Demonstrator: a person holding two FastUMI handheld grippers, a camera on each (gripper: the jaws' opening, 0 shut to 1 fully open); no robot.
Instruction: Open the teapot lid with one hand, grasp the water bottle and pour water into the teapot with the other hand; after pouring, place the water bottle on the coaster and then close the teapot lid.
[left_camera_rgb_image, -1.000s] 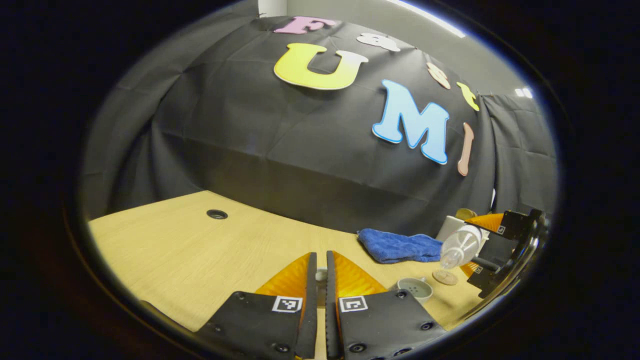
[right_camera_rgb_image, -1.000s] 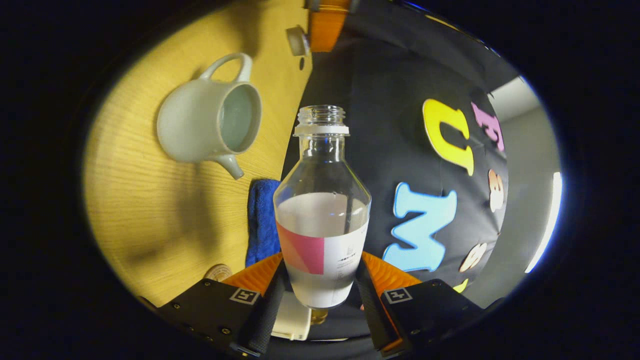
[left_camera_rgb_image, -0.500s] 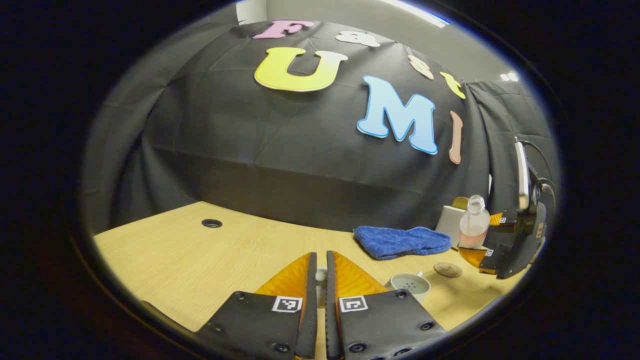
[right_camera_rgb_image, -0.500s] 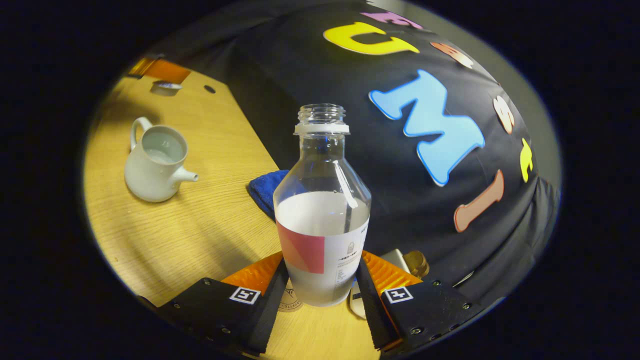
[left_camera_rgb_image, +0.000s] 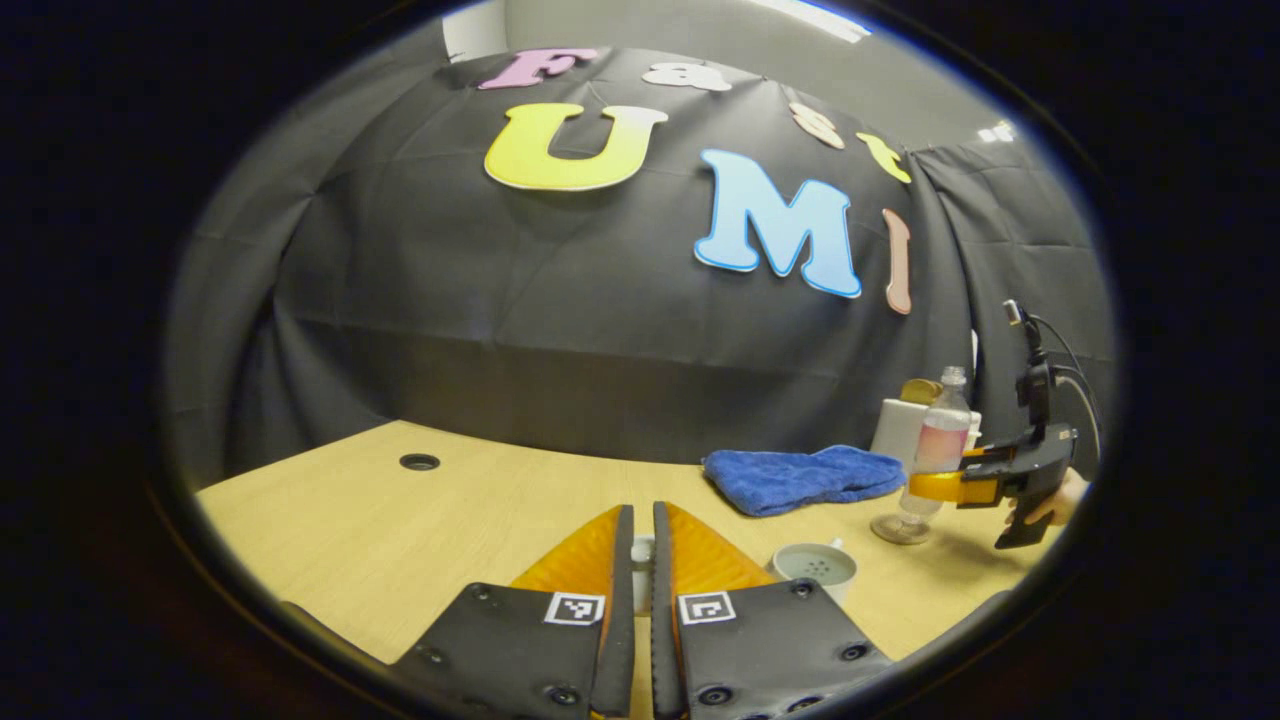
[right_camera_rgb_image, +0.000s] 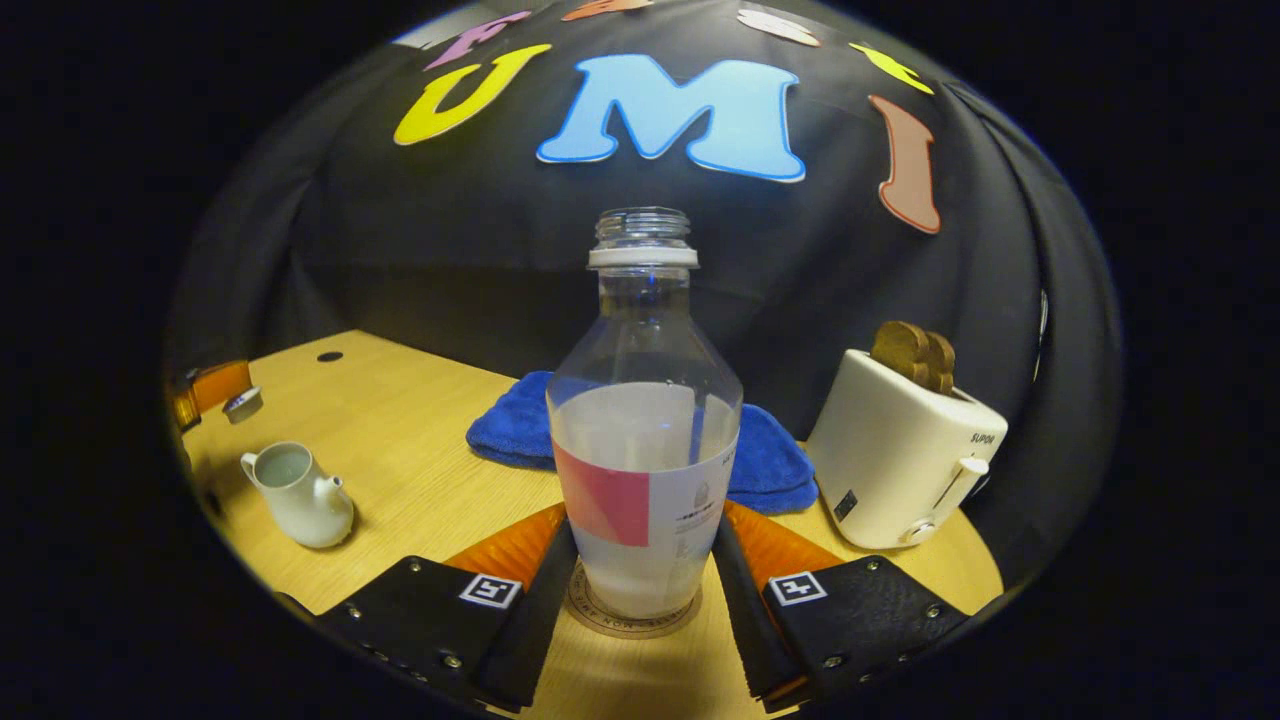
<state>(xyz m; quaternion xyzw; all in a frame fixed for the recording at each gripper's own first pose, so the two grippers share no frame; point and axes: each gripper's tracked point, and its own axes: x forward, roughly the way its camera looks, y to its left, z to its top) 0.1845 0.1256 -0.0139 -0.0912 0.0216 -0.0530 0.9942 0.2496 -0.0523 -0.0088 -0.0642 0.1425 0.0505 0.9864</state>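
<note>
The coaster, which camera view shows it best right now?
The right gripper view: the coaster lies close up under the water bottle, its rim showing between the right tongs. In the left gripper view the coaster is a small disc far off at the bottle's foot.

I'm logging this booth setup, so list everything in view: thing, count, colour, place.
water bottle: 1, clear with pink-and-white label, upright on the coaster
coaster: 1, tan, under the bottle
teapot: 1, white, lid off, on the table
teapot lid: 1, white, in the left gripper
towel: 1, blue, by the back wall
toaster: 1, cream, beside the towel
table: 1, light wood
left gripper: 1, shut on the lid
right gripper: 1, around the bottle
hand: 1, holding the right gripper
</note>
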